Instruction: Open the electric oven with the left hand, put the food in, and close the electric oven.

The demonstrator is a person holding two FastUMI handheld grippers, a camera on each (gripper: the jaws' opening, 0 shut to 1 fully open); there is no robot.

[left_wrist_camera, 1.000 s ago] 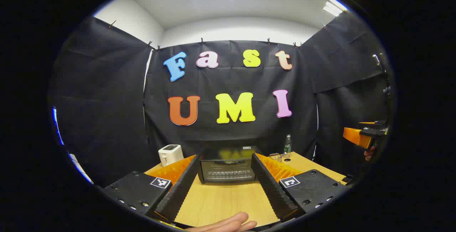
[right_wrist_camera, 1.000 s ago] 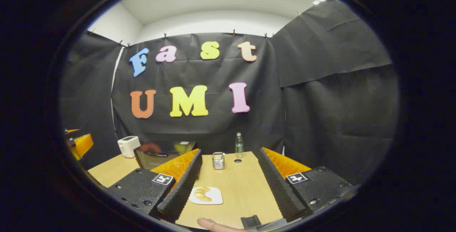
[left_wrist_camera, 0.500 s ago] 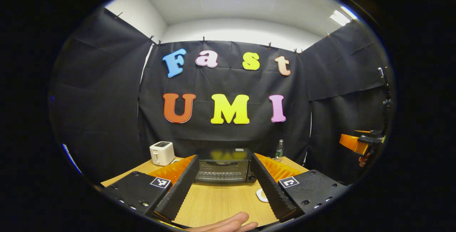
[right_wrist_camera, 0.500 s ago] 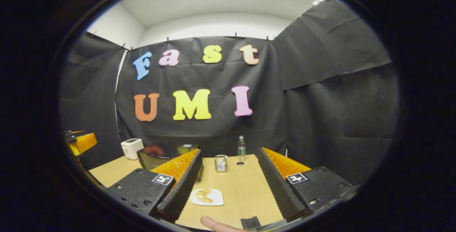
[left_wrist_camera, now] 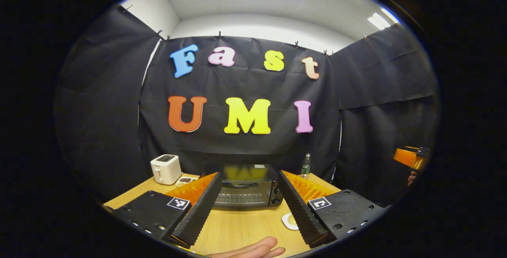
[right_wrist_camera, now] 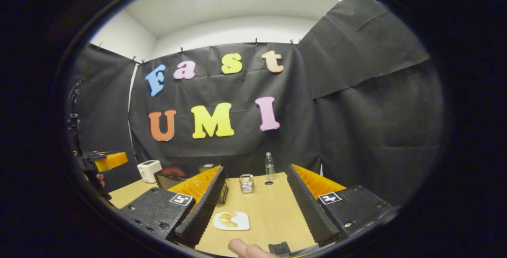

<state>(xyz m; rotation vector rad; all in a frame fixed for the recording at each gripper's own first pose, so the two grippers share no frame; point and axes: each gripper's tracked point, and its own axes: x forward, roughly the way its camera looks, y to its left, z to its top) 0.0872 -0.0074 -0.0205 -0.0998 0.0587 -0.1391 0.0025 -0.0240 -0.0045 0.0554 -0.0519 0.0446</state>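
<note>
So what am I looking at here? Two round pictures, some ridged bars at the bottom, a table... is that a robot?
No robot: a person holds a two-finger gripper in each hand, and a fisheye camera rides on each. The ridged bars low in each picture are that gripper's own fingers. The left gripper is open and empty, pointing at the oven, whose door is shut. The right gripper is also open and empty, above a plate of food. On the table there are also a toaster, a bottle and a small metal rack. The other gripper shows at each picture's edge.
</note>
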